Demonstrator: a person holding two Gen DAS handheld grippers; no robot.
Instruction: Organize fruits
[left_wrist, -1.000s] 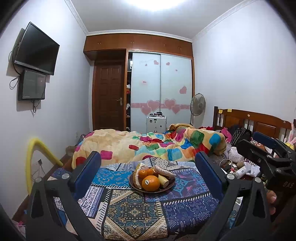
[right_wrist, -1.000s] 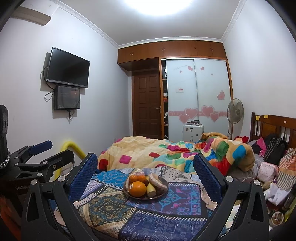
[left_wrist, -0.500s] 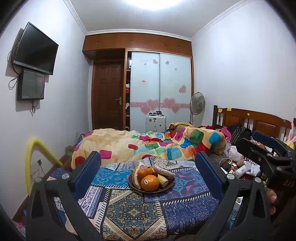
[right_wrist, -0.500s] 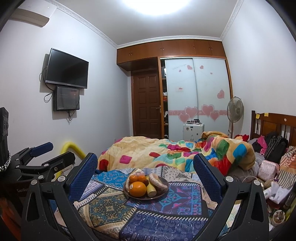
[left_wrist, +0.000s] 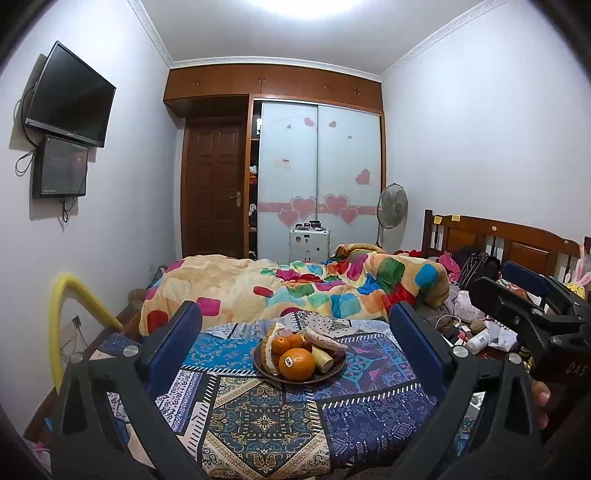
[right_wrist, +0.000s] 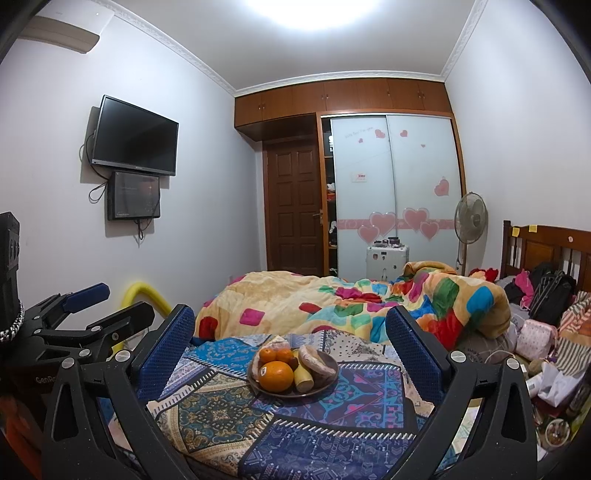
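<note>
The left tongs (left_wrist: 295, 339) hang released above the patterned cloth (left_wrist: 258, 417), gripping nothing, with the plate (left_wrist: 332, 371) framed between their blue pads. On the left of the plate a pale wedge of something leans by the rim; what it is cannot be told. Right of it sit the big orange (left_wrist: 296, 363) at the front, with a sticker on its skin, and smaller oranges (left_wrist: 286, 342) behind. Right of those lie a banana (left_wrist: 320, 359) and a brownish piece at the plate's right side. The right tongs (right_wrist: 290, 339) are likewise spread wide and empty, short of the plate. The fruit is heaped and touching, so I judge that pinching the round orange off-centre could roll it off the plate and nudge its neighbours onto the cloth.
</note>
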